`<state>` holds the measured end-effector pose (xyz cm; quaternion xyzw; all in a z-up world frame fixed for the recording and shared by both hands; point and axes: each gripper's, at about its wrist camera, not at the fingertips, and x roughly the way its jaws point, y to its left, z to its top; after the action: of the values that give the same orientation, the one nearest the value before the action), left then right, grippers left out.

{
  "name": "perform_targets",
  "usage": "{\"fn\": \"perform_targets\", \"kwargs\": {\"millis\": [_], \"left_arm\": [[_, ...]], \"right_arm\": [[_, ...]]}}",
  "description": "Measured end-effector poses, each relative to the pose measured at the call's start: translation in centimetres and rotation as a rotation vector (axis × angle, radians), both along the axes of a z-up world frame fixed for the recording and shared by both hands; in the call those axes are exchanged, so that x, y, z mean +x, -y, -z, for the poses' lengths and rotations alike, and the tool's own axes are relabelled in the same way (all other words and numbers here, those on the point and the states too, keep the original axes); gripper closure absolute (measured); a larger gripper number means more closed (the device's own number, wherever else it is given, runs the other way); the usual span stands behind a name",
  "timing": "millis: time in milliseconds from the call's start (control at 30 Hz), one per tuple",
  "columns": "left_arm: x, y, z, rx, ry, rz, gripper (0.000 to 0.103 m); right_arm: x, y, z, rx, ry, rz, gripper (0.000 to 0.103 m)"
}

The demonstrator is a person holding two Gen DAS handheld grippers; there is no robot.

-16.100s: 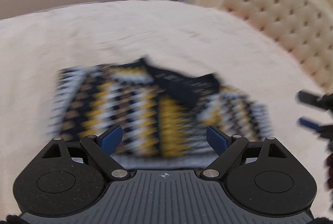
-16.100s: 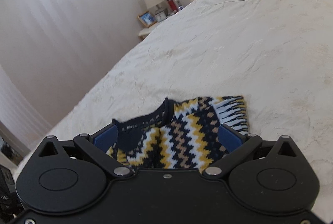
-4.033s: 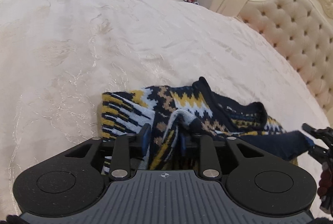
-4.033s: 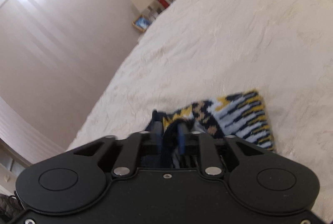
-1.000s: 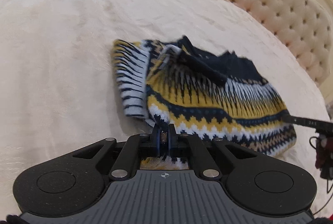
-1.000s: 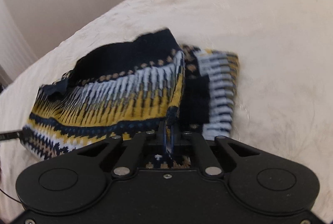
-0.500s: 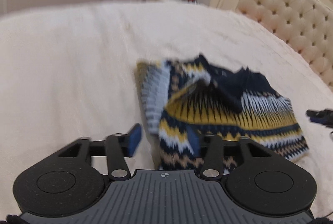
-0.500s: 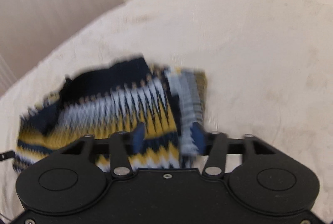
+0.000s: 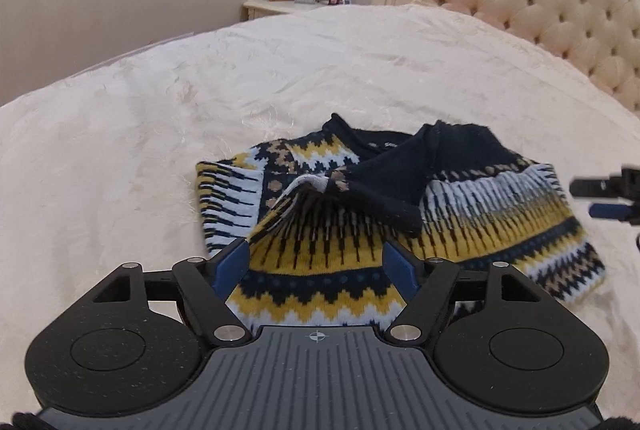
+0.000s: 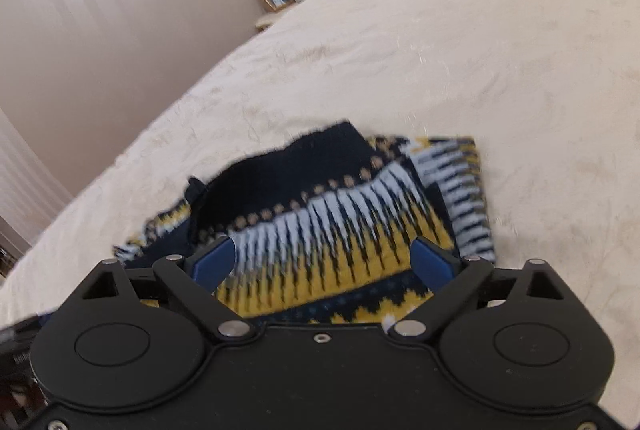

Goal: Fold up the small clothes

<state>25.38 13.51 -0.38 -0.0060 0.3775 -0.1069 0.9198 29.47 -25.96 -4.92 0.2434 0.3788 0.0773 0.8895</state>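
Note:
A small knitted sweater (image 9: 360,222) with navy, yellow and white zigzag bands lies folded over on the cream bedspread (image 9: 160,110). Its navy part is on top and a striped sleeve sticks out at the left. My left gripper (image 9: 316,266) is open and empty, just above the sweater's near hem. My right gripper (image 10: 322,262) is open and empty over the same sweater (image 10: 340,222) from the other side. The right gripper's fingertips also show at the right edge of the left wrist view (image 9: 604,196).
A tufted cream headboard (image 9: 540,2) rises at the back right. A nightstand (image 9: 276,6) with a lamp, a photo frame, a clock and a red bottle stands by the wall. Pale curtains (image 10: 60,30) hang on the left in the right wrist view.
Both grippers were shut on the sweater's hem one second ago. They have opened, let it go and pulled back a little. The sweater now rests folded on the bed.

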Motion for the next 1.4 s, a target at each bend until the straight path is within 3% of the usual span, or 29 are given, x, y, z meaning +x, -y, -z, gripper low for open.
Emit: {"fn": "perform_targets", "kwargs": {"millis": [167, 300, 433, 700, 933, 1200, 1400], "left_arm": [[2.1, 1.5, 2.0, 0.061, -0.052, 0.018, 0.031], [4.1, 1.8, 3.0, 0.061, -0.082, 0.001, 0.031], [6.7, 1.6, 3.2, 0.040, -0.093, -0.036, 0.031], [10.5, 0.1, 2.5, -0.075, -0.117, -0.129, 0.031], [11.3, -0.8, 1.3, -0.082, -0.112, -0.184, 0.031], [7.9, 3.1, -1.2, -0.073, -0.084, -0.076, 0.031], [6.4, 7.9, 0.1, -0.023, -0.120, 0.030, 0.031]], "right_arm": [[0.4, -0.3, 0.5, -0.024, -0.004, -0.002, 0.008], [0.9, -0.1, 0.6, -0.025, 0.006, 0.004, 0.008], [1.2, 0.1, 1.3, -0.016, -0.024, 0.006, 0.008], [1.7, 0.8, 2.0, 0.014, -0.054, 0.022, 0.008], [1.7, 1.5, 2.1, 0.035, -0.056, 0.046, 0.008], [1.6, 2.7, 1.9, 0.064, -0.048, 0.088, 0.008], [1.3, 3.4, 1.8, 0.084, -0.047, 0.107, 0.007]]}}
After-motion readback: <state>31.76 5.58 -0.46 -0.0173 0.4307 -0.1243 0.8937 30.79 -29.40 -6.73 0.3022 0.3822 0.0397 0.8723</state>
